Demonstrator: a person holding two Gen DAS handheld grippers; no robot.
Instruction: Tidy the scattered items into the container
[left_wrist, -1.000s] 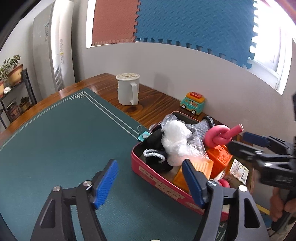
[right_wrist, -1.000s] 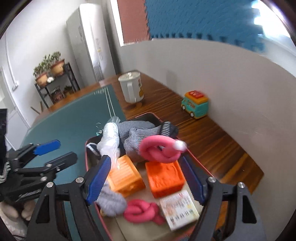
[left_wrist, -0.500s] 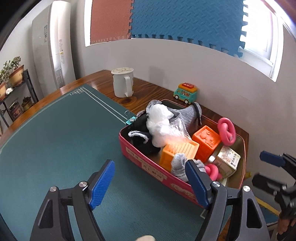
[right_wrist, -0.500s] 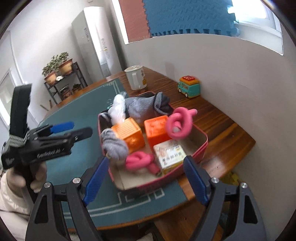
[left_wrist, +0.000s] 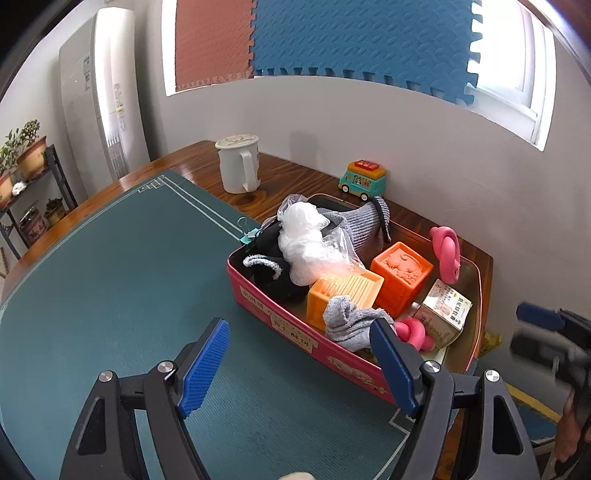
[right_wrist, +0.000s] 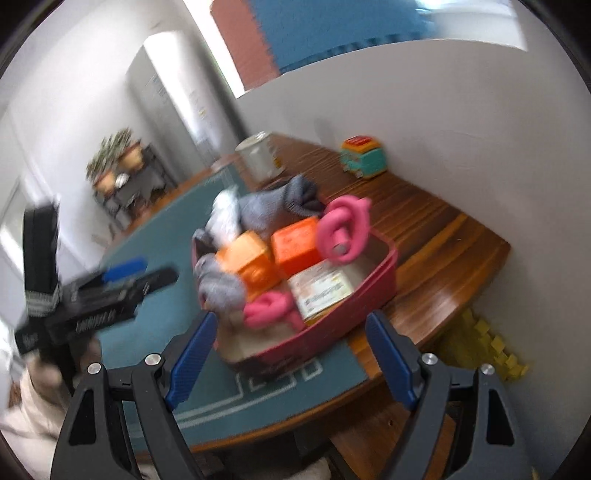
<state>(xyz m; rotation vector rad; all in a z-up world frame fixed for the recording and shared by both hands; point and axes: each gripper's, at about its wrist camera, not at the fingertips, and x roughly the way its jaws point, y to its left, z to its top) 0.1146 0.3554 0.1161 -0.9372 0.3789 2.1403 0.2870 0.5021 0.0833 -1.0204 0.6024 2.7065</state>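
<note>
Covering most of the wooden table (left_wrist: 413, 218), the green mat (left_wrist: 122, 280) fills your left-camera view from nine o'clock round to six. On it, at three o'clock from the mat's middle, sits the red tin (left_wrist: 280, 314), its far end on bare wood near the wall. Your right camera is blurred, yet it shows the same tin (right_wrist: 343, 325) dead centre.

Everything loose-looking lies inside the tin. At its eleven o'clock corner you have a grey sock (left_wrist: 358, 221) and a crumpled plastic bag (left_wrist: 310, 240) resting on a black sock (left_wrist: 273, 273). Two orange blocks (left_wrist: 400, 273) stand touching in the middle. A pink ring (left_wrist: 447, 253) leans upright against the two o'clock wall, a small printed box (left_wrist: 445, 308) lies just below it, and a second pink ring (left_wrist: 413, 332) and a grey cloth (left_wrist: 351, 321) sit at the near wall. A teal clip (left_wrist: 248, 232) grips the rim at ten o'clock.

Beyond the tin, a white mug (left_wrist: 240, 166) stands at twelve o'clock and a toy bus (left_wrist: 364, 181) at one o'clock, both on bare wood.

Your left gripper (left_wrist: 299, 369) hangs over the mat with its jaws spread and nothing between them. Your right gripper (right_wrist: 291, 360) is likewise spread wide and empty, off the tin's near end.
</note>
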